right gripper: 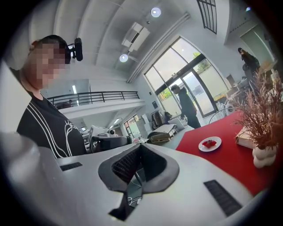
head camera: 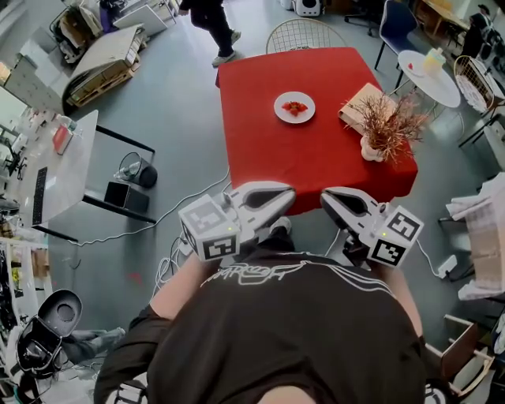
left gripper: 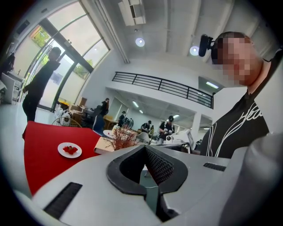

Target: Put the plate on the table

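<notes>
A white plate (head camera: 294, 106) with red food on it rests on the red table (head camera: 268, 150), toward the far side. The left gripper view shows the same plate (left gripper: 69, 150) at lower left, and the right gripper view shows the plate (right gripper: 209, 143) at right. I hold both grippers close to my chest, short of the table's near edge and well away from the plate. My left gripper (head camera: 282, 196) (left gripper: 145, 154) is shut with nothing in it. So is my right gripper (head camera: 330, 199) (right gripper: 139, 152), its jaws together and bare.
A dried plant in a white vase (head camera: 384, 130) and a tan book (head camera: 359, 102) sit on the table's right side. A wire chair (head camera: 304, 33) stands beyond the table, and a round white table (head camera: 430, 75) is at right. A person (head camera: 209, 24) walks at the far end. Cables (head camera: 170, 213) lie on the floor.
</notes>
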Demonstrator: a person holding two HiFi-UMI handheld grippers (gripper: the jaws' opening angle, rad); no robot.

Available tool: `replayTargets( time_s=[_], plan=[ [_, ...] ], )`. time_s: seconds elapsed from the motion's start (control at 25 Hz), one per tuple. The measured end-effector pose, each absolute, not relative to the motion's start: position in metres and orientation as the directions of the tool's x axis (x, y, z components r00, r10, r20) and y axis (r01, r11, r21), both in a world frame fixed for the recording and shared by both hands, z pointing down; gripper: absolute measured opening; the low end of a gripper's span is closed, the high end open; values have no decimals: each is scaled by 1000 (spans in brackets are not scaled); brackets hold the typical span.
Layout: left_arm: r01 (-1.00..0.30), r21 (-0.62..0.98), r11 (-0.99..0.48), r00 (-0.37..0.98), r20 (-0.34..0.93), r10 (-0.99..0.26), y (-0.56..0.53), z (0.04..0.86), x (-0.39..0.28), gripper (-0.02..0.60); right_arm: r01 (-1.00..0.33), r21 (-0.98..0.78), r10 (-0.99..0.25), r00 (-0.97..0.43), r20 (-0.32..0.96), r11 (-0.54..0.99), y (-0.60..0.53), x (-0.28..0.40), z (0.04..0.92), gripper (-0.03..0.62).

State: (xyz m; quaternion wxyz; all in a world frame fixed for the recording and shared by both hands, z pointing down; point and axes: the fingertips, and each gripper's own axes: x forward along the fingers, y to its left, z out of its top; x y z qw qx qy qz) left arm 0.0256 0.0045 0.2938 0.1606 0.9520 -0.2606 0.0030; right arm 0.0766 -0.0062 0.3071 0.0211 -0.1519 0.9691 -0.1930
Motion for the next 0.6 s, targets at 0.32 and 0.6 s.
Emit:
replayTargets(
  time_s=[0.32, 0.6],
  plan=[
    [-495, 309, -812, 865, 90, -493, 2, 300, 26, 8, -296, -381, -309, -951, 27, 876, -8, 79, 313, 8],
    [-500, 309, -809, 863, 94, -497, -8, 306, 17, 6, -304, -385, -315, -948, 37, 871, -19, 72, 320, 6]
  ],
)
